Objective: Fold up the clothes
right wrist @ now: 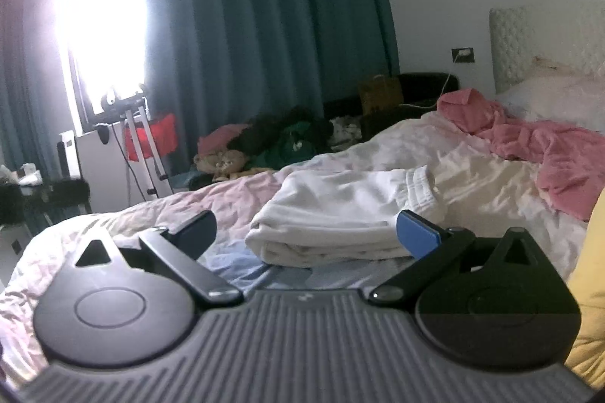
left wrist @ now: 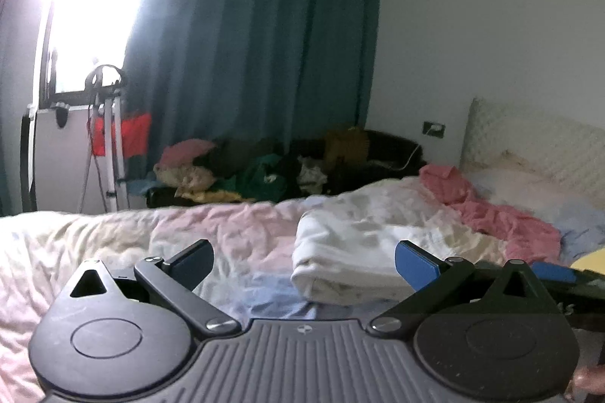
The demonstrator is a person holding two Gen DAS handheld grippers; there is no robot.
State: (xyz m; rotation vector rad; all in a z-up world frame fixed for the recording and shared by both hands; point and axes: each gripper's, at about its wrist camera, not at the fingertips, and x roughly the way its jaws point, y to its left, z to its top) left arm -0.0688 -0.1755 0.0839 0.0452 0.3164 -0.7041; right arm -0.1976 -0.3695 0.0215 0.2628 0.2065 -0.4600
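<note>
A folded white garment [left wrist: 340,251] lies on the bed's pale crumpled sheet [left wrist: 227,232], just ahead of my left gripper [left wrist: 304,265], which is open and empty. The same folded white garment [right wrist: 340,217] fills the middle of the right wrist view, between the fingers of my right gripper [right wrist: 306,232], which is open and holds nothing. A crumpled pink garment [right wrist: 537,145] lies further up the bed near the pillow; it also shows in the left wrist view [left wrist: 491,206]. The other gripper's blue pad [left wrist: 552,270] shows at the right edge.
A heap of mixed clothes [left wrist: 245,172] sits beyond the bed by the teal curtain [left wrist: 257,43]. A metal stand [left wrist: 109,145] is under the bright window. A padded headboard [right wrist: 537,43] and pillow [right wrist: 548,96] are at right. Something yellow [right wrist: 590,282] is at the right edge.
</note>
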